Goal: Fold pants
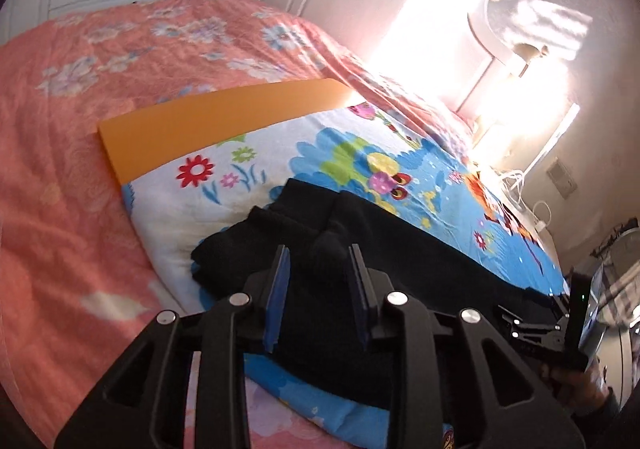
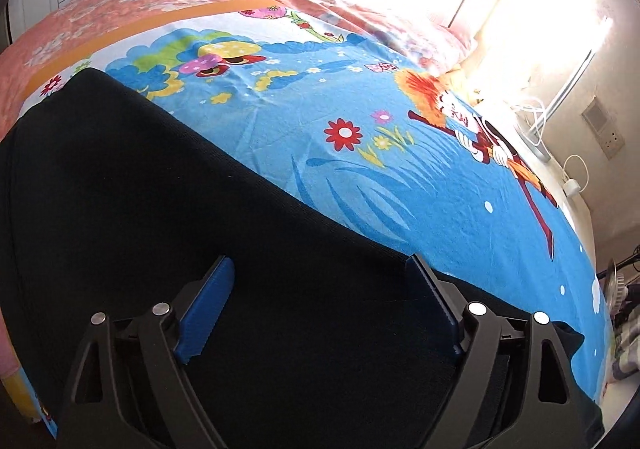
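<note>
- The pants (image 1: 320, 289), black, are seen low in the frame of both views, spread on a cartoon sheet (image 1: 360, 153) laid over a pink bed (image 1: 60, 169).
- In the left view the pants' bunched end (image 1: 256, 225) lies at centre, just past the fingertips; in the right view a flat dark expanse (image 2: 160, 189) fills the lower left.
- The left tongs (image 1: 320, 261) are held narrowly apart over the bunched cloth; whether any cloth is pinched cannot be told.
- The right tongs (image 2: 320, 269) are spread wide over the pants, with nothing gripped.
- The step is judged to be the approach for a grasp, with a fold not yet made.
- Next, an edge would need to be pinched by each of the tongs, then lifted and carried over evenly.
- Thin cloth may slip, so a firm closing is called for.
</note>
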The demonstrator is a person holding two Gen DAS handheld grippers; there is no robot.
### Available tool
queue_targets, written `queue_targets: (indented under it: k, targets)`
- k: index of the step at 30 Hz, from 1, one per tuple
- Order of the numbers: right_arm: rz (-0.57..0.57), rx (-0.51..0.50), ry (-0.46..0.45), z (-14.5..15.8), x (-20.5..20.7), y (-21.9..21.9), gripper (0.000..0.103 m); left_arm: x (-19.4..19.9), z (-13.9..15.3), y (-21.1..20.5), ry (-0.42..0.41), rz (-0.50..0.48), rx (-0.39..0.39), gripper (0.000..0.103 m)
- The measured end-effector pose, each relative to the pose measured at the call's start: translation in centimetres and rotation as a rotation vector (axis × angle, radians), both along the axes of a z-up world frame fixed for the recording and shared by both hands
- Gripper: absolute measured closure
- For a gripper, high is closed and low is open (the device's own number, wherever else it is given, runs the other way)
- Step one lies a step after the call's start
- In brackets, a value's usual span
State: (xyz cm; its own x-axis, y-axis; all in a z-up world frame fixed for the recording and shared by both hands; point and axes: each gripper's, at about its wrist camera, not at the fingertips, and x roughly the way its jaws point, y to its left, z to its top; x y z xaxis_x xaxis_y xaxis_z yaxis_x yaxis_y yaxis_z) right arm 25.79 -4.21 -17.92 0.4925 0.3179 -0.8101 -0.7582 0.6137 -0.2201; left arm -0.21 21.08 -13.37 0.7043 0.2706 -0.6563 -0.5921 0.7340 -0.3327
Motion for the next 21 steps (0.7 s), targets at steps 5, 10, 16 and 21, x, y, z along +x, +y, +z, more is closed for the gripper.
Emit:
queue_targets:
  k: [5,10,16,21]
  targets:
    - [-0.020,0.030,-0.003,0.3,-0.4,-0.4,0.015,6.2,-2.8,-4.0,0.181,-0.200,0.165,0.056]
    - [-0.043,0.168,0.019,3.3,-2.5,-3.3,0.015,4.1,-5.6,-1.8,0.290,-0.080,0.133,0.077]
    - [-0.008,0.245,0.090,3.3,-7.4,-5.1,0.015,2.5,-2.8,-4.0,0.164,-0.158,0.143,0.064]
    - [-0.015,0.137,0.131,0.4,-8.3,-4.8,0.015,3.0,-5.3,-5.4,0.342,-0.212,0.232,0.063]
